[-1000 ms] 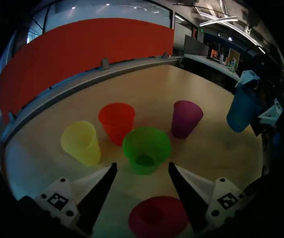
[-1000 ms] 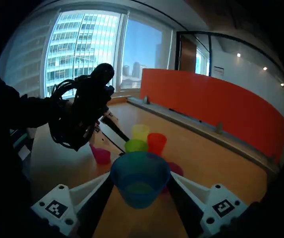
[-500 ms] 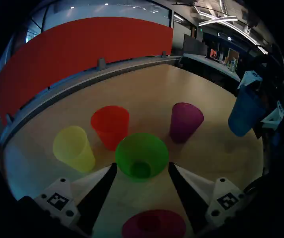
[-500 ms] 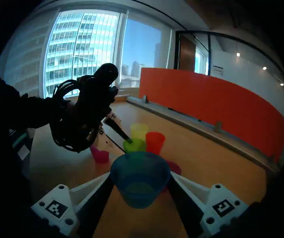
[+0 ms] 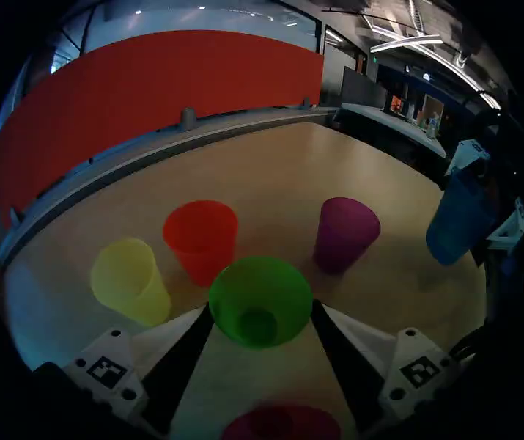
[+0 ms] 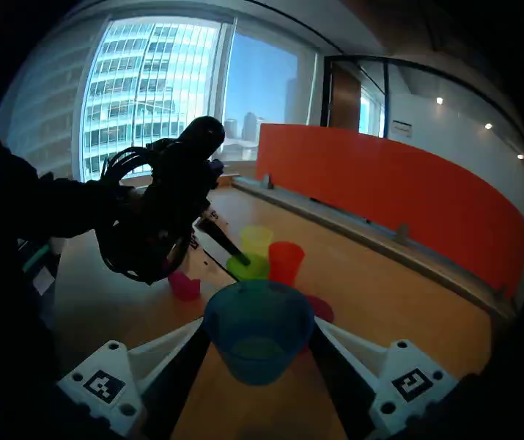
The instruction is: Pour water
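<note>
A green cup [image 5: 260, 312] stands on the wooden table [image 5: 298, 165], right between the fingertips of my left gripper [image 5: 261, 309]. The jaws are open and flank its rim on both sides. My right gripper [image 6: 258, 331] is shut on a blue cup [image 6: 258, 330], held upright above the table, with a little liquid at its bottom. That blue cup [image 5: 458, 218] hangs at the far right of the left gripper view. In the right gripper view, a hand holds the left gripper [image 6: 241, 258] at the green cup [image 6: 247, 267].
Around the green cup stand a yellow cup [image 5: 126, 282], a red cup [image 5: 201, 238] and a purple cup [image 5: 344, 233]. A pink cup [image 5: 283, 425] sits under the left gripper. An orange partition [image 5: 152, 88] borders the table's far side. Windows [image 6: 152, 88] lie behind the hand.
My left gripper has moved forward, so the green cup now lies between its fingertips and the pink cup has slipped toward the bottom edge. The right gripper and blue cup barely moved.
</note>
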